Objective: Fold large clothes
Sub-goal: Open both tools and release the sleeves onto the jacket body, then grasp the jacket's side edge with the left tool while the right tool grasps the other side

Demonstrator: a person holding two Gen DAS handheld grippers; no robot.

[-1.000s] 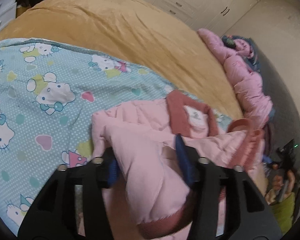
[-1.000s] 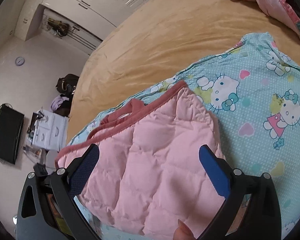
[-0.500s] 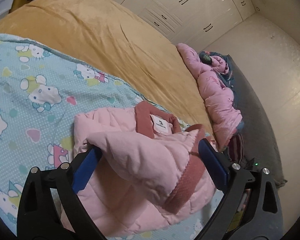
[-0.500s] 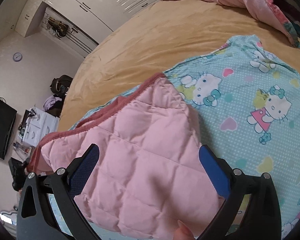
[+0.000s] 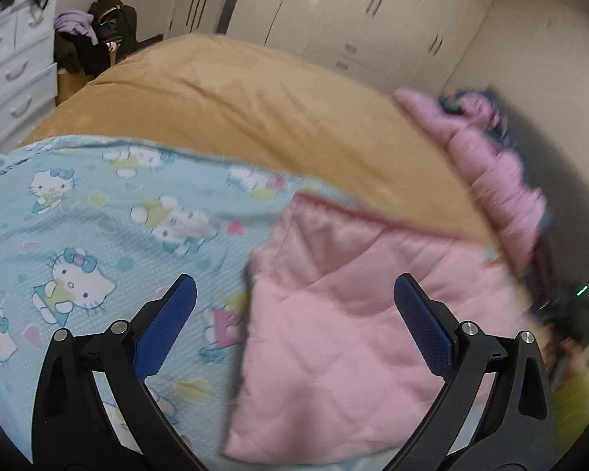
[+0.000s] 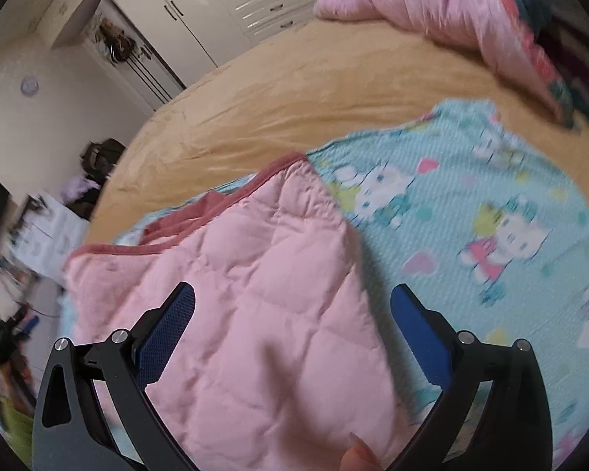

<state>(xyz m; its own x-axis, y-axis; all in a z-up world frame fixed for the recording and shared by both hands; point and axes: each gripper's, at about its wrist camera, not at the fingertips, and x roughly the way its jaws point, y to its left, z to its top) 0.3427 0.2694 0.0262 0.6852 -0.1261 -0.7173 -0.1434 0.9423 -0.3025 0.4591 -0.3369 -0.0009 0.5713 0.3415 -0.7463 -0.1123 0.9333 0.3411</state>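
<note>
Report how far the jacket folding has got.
Done: the pink quilted jacket lies folded into a compact block on the Hello Kitty blanket. In hand: nothing; left gripper and right gripper are open. Left: possibly a final tidy-up, and the second pink coat.

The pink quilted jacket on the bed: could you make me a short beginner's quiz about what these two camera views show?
1. True or false: the left gripper is clamped on the pink quilted jacket with darker pink trim.
2. What does the jacket lie on?
A. bare tan bedspread
B. light blue cartoon-cat blanket
C. white chest of drawers
3. Fill in: the right gripper has its blue-padded fingers spread ____ over the jacket.

Key
1. False: its jaws stand apart, gripping nothing.
2. B
3. open
</note>
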